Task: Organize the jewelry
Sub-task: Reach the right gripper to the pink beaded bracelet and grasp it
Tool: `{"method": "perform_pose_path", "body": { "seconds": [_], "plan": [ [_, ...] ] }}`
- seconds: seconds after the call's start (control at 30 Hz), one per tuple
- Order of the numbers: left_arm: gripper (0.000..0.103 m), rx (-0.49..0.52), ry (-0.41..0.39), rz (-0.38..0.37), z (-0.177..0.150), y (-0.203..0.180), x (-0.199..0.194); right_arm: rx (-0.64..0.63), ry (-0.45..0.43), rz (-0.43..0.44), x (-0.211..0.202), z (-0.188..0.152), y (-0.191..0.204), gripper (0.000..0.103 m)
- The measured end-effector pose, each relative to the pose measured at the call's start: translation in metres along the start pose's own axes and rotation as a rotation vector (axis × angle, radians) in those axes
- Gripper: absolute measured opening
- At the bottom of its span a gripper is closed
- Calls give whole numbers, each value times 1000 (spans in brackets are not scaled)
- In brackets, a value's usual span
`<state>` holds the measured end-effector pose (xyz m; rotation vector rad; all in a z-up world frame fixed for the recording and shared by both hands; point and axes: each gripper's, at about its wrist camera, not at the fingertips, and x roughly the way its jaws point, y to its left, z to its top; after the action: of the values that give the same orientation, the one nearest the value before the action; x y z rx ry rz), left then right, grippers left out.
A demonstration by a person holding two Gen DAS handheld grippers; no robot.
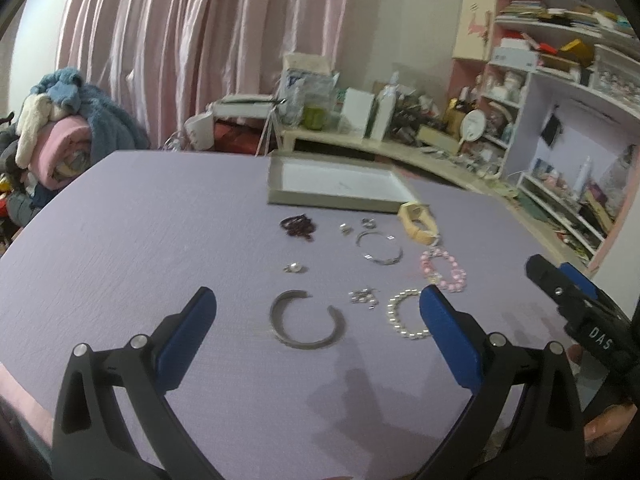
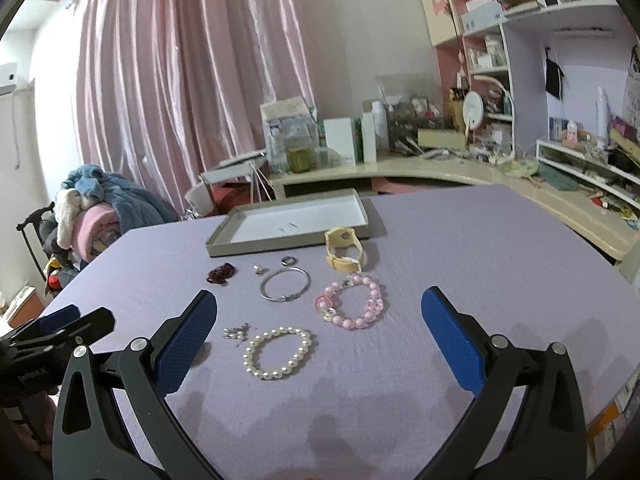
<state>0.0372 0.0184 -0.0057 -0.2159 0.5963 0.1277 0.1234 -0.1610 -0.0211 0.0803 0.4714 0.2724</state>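
Both grippers hover low over the near edge of the purple table (image 2: 460, 248), and both stand wide open and hold nothing. The left gripper (image 1: 318, 312) frames the grey open bangle (image 1: 307, 320), which lies flat just ahead of it. The right gripper (image 2: 319, 312) has the white pearl bracelet (image 2: 278, 354) between its fingers, with the small silver earrings (image 2: 237, 333) just to the left. A little farther lie the pink bead bracelet (image 2: 352, 300) and the thin silver bangle (image 2: 285, 285), then two rings (image 2: 289, 260), the dark red beads (image 2: 221, 273) and the yellow watch (image 2: 344, 254). At the far side the shallow grey tray (image 2: 280, 245) waits, almost empty. The sorting seems hardly begun. I judge the next move is to lower one gripper and close softly on the nearest piece; the flat bangle gives little edge to pinch.
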Motion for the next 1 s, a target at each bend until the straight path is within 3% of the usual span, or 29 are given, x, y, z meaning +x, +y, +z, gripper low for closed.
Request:
{"method": "perform_pose_path", "body": {
  "seconds": [0.27,0.4,0.57,0.73,0.9,1.0],
  "plan": [
    [101,-34,139,96,12,17,28,61,197,-70,59,8,-32,102],
    [101,-15,172,110,9,21,35,29,271,-80,91,11,-36,98],
    [101,-1,212,121,4,27,45,6,346,-127,131,12,-41,74],
    [101,3,242,112,3,30,54,1,408,-176,164,16,-50,67],
    [101,29,279,92,-1,28,64,-39,469,-172,184,10,-50,59],
    [101,46,296,76,-2,25,72,-72,442,-137,180,8,-45,35]
  ]
}}
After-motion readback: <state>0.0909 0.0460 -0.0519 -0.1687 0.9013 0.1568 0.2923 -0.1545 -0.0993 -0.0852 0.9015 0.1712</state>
